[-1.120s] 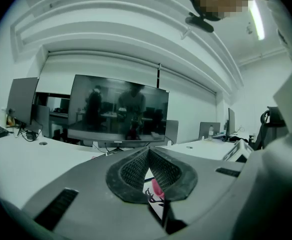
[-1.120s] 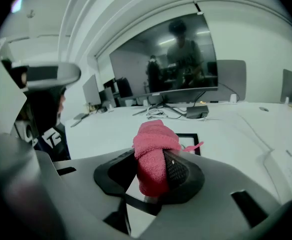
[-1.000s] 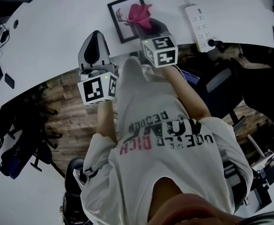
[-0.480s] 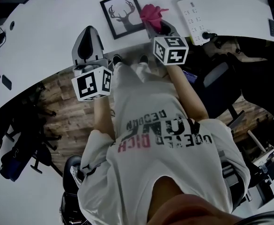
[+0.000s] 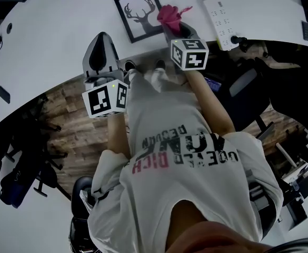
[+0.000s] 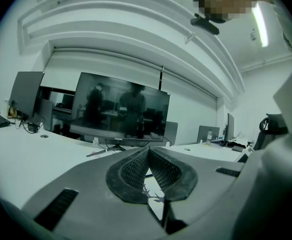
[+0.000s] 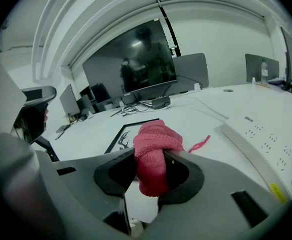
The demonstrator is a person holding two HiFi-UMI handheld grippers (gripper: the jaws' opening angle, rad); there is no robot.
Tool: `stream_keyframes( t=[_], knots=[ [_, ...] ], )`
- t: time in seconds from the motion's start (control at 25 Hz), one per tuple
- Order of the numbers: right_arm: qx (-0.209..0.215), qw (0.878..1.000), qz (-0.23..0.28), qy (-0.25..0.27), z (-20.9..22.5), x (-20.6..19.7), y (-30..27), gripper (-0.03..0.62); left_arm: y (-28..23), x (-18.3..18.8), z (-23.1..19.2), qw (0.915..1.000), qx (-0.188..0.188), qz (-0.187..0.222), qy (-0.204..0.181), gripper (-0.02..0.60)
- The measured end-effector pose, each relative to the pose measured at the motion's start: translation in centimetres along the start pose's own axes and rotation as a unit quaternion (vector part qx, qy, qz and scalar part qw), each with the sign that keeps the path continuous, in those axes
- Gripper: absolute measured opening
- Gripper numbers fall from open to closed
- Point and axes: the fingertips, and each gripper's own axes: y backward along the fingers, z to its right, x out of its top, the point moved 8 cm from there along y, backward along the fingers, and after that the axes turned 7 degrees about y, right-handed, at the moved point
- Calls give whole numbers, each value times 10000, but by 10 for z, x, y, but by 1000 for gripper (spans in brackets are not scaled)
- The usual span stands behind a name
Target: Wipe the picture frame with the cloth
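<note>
A black picture frame [image 5: 140, 13] with a deer silhouette lies flat on the white table [image 5: 48, 30]. My right gripper [image 5: 172, 26] is shut on a bunched pink cloth [image 5: 169, 13], which hangs just right of the frame and off its surface. In the right gripper view the cloth [image 7: 153, 156] fills the jaws, with the frame [image 7: 128, 133] behind and to the left. My left gripper [image 5: 102, 40] is over the table's front edge, left of the frame. Its jaws meet at the tips with nothing between them [image 6: 147, 150].
A white power strip [image 5: 220, 16] lies right of the cloth, also seen as the power strip [image 7: 263, 144] in the right gripper view. A large monitor [image 6: 118, 109] stands at the table's far side. An office chair [image 5: 248, 91] is at the right, below the table edge.
My right gripper has carried the cloth off the frame's right part to beside it, so the whole deer picture shows. The left gripper has hardly moved.
</note>
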Motion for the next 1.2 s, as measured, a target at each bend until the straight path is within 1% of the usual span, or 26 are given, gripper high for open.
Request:
stream_keyframes(
  t=[0.12,0.24,0.36,0.72,1.0,1.2],
  knots=[
    [-24,9999,-120,50,-4,-2,-10,120,-6,-1,1,9999,-108,-43,102,-3],
    [-46,9997,-203,96,-9,-6,-16,120,-10,-1,3,9995,-261,-113,123,-3],
    [-110,9996,-243,107,-11,-7,-20,119,-12,-4,2,9991,-333,-204,148,-3],
    [-151,9992,-289,230,-15,-10,-22,120,-17,-9,-10,9989,-293,-290,202,-3],
    [-305,9987,-388,110,-17,-6,-22,120,-17,-10,-11,9987,-304,-334,224,-3],
    [-381,9979,-451,279,-22,-5,-24,120,-14,-13,-15,9986,-294,-384,206,-3]
  ],
)
